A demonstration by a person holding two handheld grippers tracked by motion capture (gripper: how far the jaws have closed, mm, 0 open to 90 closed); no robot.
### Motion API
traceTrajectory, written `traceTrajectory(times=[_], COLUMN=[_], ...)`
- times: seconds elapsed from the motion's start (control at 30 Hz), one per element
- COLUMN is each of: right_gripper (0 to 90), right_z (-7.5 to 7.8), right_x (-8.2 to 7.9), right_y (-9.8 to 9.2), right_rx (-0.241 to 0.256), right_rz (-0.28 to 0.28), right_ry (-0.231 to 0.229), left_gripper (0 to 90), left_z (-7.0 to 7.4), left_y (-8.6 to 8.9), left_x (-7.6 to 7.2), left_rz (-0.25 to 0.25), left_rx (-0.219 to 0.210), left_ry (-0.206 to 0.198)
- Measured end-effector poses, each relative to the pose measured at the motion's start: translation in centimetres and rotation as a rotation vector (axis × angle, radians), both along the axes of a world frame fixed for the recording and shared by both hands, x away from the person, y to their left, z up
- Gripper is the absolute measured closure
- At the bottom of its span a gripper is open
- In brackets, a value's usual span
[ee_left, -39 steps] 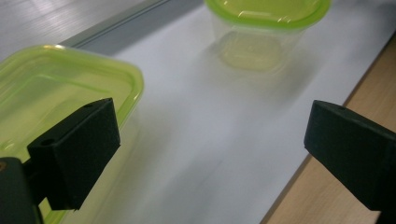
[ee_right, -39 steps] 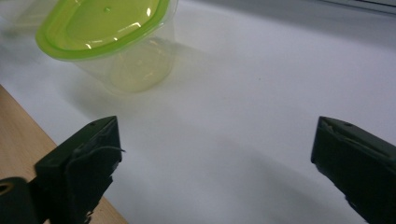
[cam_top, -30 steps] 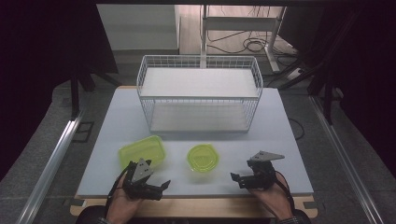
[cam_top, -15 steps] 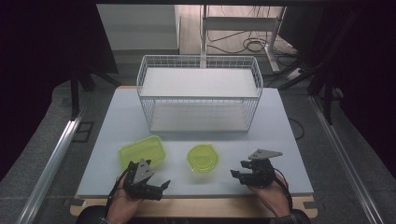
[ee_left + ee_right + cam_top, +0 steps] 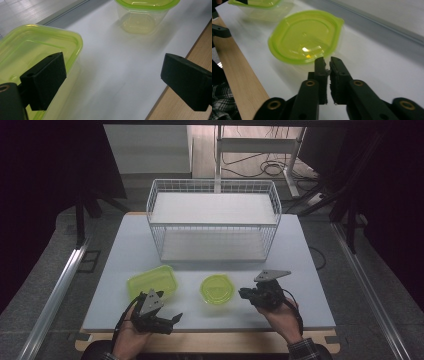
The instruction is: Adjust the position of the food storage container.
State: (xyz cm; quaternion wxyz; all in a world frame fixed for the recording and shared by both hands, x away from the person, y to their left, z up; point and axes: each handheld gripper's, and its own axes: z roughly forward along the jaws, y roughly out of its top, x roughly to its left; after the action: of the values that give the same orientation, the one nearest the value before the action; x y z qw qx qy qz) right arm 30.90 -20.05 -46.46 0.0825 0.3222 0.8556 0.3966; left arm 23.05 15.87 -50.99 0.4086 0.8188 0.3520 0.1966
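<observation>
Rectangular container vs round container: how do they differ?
The rectangular container is wider with rounded corners, lying front-left by the open left gripper. The round container is smaller, sitting mid-front just left of the shut right gripper. Both are translucent yellow-green, lidded, ungripped.

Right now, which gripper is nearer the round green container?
Right. The right gripper sits just beside the round green container, on its right, jaws shut and pointing at it. The left gripper is open, down by the table's front edge, nearer the rectangular green container.
</observation>
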Motion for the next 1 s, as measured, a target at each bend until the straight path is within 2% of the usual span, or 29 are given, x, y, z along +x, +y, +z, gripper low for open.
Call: traceTrajectory(times=[0.07,0.27,0.53,0.57,1.0], right_gripper=[87.6,88.5,89.0,89.0,89.0], right_z=[0.3,0.8,0.4,0.3,-0.3], right_x=[0.1,0.8,2.2,2.5,3.4], right_y=[0.7,3.5,6.2,7.0,12.0], right_rx=[-0.004,-0.015,-0.018,-0.013,-0.039], right_rz=[0.016,0.079,0.11,0.119,0.193], right_ry=[-0.009,-0.018,0.006,0.01,-0.008], left_gripper=[6.0,6.0,6.1,6.1,6.1], left_z=[0.1,0.2,0.2,0.2,0.2], left_y=[0.2,0.8,1.4,1.4,1.4], left_x=[0.0,0.1,0.2,0.2,0.2], left_rz=[0.003,0.026,0.044,0.047,0.044], left_rx=[0.002,0.014,0.015,0.015,0.019], left_ry=[0.008,0.011,0.013,0.013,0.016])
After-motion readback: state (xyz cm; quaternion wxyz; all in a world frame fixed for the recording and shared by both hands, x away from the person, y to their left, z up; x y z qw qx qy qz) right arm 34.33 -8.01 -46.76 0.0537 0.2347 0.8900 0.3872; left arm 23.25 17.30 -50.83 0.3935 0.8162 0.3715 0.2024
